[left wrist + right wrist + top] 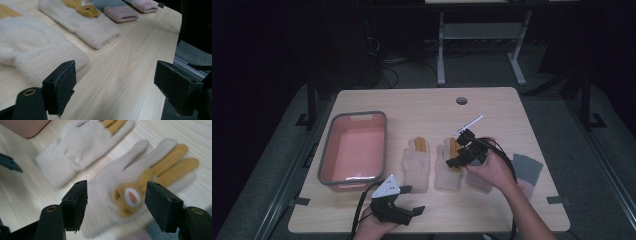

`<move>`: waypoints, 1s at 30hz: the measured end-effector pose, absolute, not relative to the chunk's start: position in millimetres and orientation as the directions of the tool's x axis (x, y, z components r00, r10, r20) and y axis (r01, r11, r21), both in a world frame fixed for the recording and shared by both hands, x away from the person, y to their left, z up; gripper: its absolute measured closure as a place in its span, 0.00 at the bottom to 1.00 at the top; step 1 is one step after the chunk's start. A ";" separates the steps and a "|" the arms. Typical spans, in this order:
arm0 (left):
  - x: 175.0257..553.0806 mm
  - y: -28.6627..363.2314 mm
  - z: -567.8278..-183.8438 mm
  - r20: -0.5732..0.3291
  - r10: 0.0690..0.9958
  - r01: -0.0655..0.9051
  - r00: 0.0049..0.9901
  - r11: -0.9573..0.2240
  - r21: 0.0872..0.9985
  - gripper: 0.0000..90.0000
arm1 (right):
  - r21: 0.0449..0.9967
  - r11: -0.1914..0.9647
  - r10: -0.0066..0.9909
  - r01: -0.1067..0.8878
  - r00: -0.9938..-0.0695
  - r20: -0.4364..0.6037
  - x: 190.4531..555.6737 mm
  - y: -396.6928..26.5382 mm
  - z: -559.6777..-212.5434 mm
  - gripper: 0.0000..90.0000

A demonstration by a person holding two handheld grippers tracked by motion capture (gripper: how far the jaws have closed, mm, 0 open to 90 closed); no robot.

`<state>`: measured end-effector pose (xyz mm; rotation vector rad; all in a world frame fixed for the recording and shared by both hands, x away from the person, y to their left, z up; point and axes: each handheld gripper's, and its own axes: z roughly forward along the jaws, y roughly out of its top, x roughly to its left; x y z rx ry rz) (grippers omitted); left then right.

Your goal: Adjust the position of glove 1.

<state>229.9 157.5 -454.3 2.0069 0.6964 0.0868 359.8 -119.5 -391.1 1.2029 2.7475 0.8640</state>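
Observation:
Two cream gloves with orange fingers lie palm-up side by side at mid-table: the left glove and the right glove, which has a small bear face on it. My right gripper hovers open just above the right glove, its jaws either side of the bear face. My left gripper is open low over bare tabletop near the front edge, beside the left glove's cuff. Neither gripper holds anything.
A pink bin with a grey rim stands at the left. Grey socks with pink cuffs lie right of the gloves. A thin white stick and a cable hole are farther back.

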 end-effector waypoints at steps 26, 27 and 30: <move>230.3 161.1 -452.0 -0.227 0.514 0.444 0.827 -0.351 0.825 0.20 | 0.354 0.644 0.731 0.679 -0.683 -0.020 367.7 -87.9 -436.5 0.66; 230.3 161.1 -452.1 -0.227 0.514 0.444 0.827 -0.351 0.824 0.20 | 0.353 0.639 0.735 0.684 -0.678 -0.016 367.9 -88.2 -436.4 0.66; 230.5 160.9 -452.8 -0.223 0.510 0.442 0.831 -0.361 0.821 0.20 | 0.362 0.621 0.743 0.696 -0.669 0.012 369.5 -91.6 -436.6 0.67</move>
